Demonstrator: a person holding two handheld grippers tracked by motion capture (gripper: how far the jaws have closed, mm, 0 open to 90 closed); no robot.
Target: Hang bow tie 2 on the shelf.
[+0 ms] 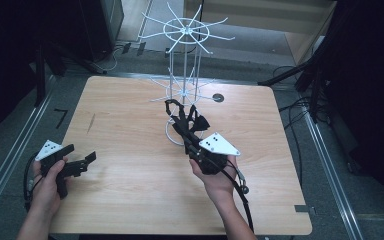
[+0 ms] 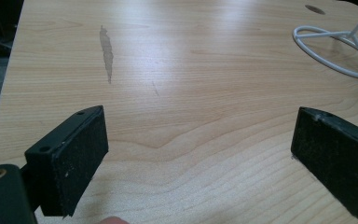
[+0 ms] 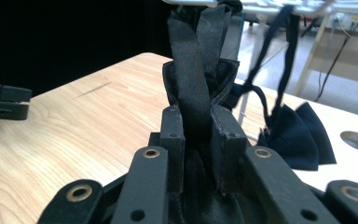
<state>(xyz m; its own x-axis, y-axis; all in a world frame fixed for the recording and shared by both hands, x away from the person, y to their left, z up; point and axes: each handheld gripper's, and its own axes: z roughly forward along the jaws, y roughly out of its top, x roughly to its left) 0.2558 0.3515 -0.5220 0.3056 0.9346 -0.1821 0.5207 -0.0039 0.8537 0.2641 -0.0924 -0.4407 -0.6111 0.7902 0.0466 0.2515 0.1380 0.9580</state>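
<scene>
Black strap (image 3: pixel 196 60) runs vertical, pinched in right hand-held gripper (image 3: pixel 198 126).

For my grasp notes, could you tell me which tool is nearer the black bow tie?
Right. The right tool is shut on the black bow tie by the white rack; the left tool sits open, far left.

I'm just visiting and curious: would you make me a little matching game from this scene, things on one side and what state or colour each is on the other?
Things:
1. left gripper
2. right gripper
3. wire rack
4. table

States or colours:
A. white, standing upright
B. light wood
C. jaws wide apart, nothing between them
D. jaws closed on a black fabric strap

Pairs: 1-C, 2-D, 3-A, 4-B
</scene>
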